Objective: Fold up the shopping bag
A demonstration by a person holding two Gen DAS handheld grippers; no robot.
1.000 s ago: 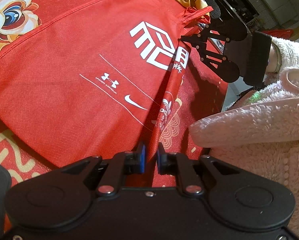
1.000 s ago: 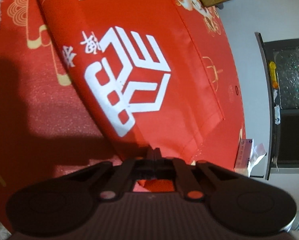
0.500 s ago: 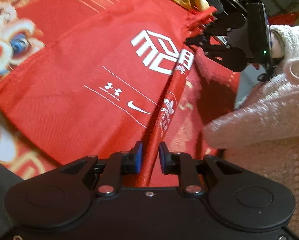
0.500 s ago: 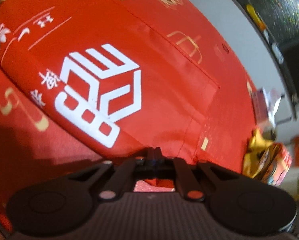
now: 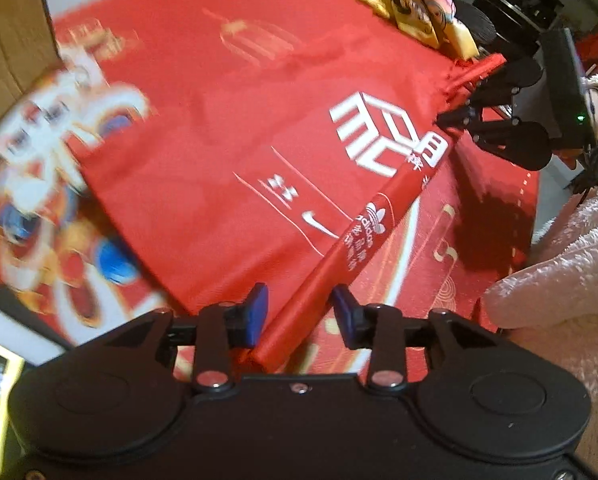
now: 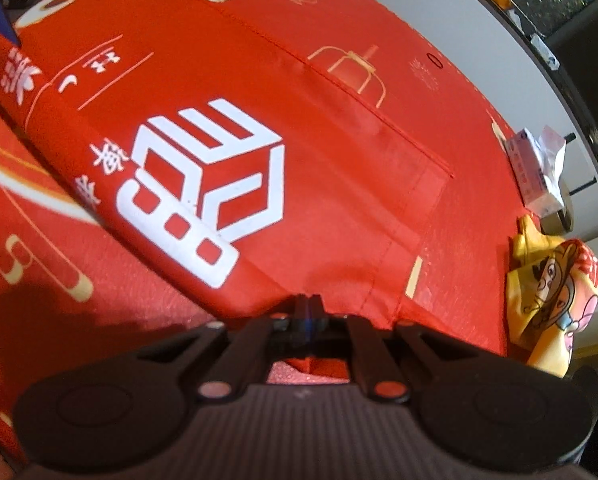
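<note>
A red shopping bag (image 5: 259, 168) with a white cube logo lies flat on the red printed tablecloth (image 5: 479, 240). Its near edge is turned up into a long raised fold. That fold runs between the blue pads (image 5: 255, 314) of my left gripper (image 5: 299, 312), whose jaws are opening; the pads stand clear of the cloth. At the fold's far end, near the bag's handle, my right gripper (image 5: 453, 120) is shut on the bag. In the right wrist view the bag (image 6: 339, 160) spreads ahead and the right gripper (image 6: 308, 314) pinches its edge.
A yellow cartoon-print bag (image 5: 419, 4) (image 6: 555, 292) lies at the table's far corner. A tissue pack (image 6: 535, 172) sits near the table's edge. A cardboard box (image 5: 11, 28) stands at the left. A person's fluffy white sleeve (image 5: 559, 280) is at the right.
The left jaws have parted and let go of the bag's fold, and the left gripper has risen. The right gripper has rolled and shifted, still pinching the edge.
</note>
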